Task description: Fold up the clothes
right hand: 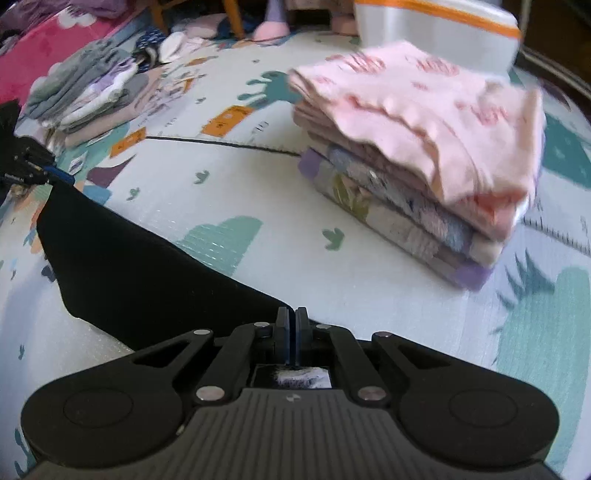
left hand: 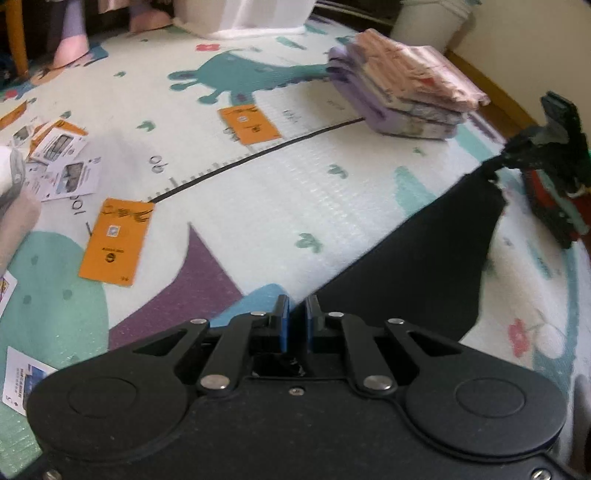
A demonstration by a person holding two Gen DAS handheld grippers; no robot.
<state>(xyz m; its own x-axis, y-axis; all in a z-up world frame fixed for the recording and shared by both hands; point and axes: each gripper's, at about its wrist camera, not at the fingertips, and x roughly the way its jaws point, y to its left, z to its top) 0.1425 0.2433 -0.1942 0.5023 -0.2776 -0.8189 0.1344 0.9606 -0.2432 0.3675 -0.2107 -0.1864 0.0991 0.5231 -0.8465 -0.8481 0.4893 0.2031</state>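
Observation:
A black garment hangs stretched between my two grippers above the play mat. My left gripper is shut on one corner of it; the cloth runs right to my right gripper, which pinches the other corner. In the right wrist view my right gripper is shut on the black garment, and the left gripper holds its far corner at the left. A stack of folded clothes with a pink piece on top sits on the mat.
The patterned play mat carries orange cards and paper leaflets. A pile of unfolded clothes lies at the far left. A white bin with an orange band stands behind the stack.

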